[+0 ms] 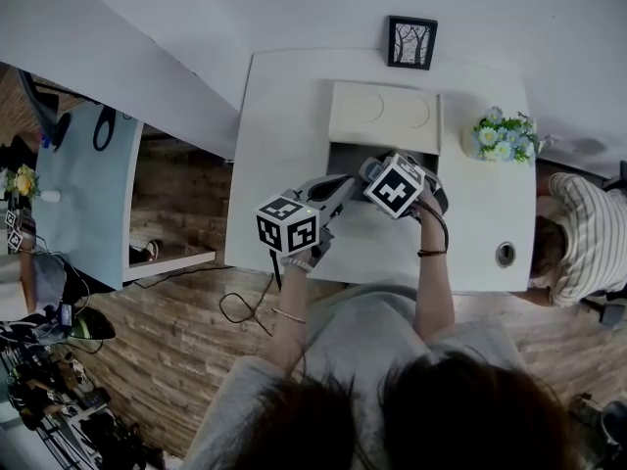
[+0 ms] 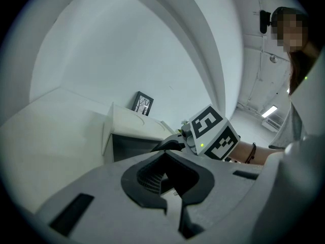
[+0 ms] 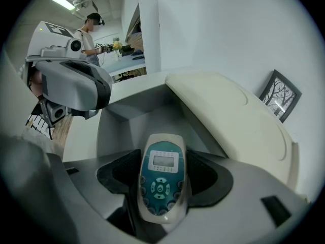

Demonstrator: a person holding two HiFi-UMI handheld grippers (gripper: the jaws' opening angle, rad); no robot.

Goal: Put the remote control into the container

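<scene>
A white table seen from above. At the left, the left gripper [image 1: 338,190] hangs over the table in front of the container, its jaws drawn together with nothing between them; the left gripper view shows only the dark pads meeting at their tips.

In the middle stands the container [image 1: 345,151], a grey box with its cream lid [image 1: 384,116] swung up and back, so the mouth is open.

Just to the right, the right gripper [image 3: 161,147] has its jaws clamped on the sides of the remote control [image 3: 160,179], a white handset with a teal face, a small grey screen and round buttons. It is held off the table, nose toward the open box.

The task looks about half done: the remote is picked up and brought to the container's front edge, but it is not yet inside. Lowering and letting go remain.

No brand or label is legible. The screen's characters are too small to read, and the gripper cubes carry only black-and-white square markers.
</scene>
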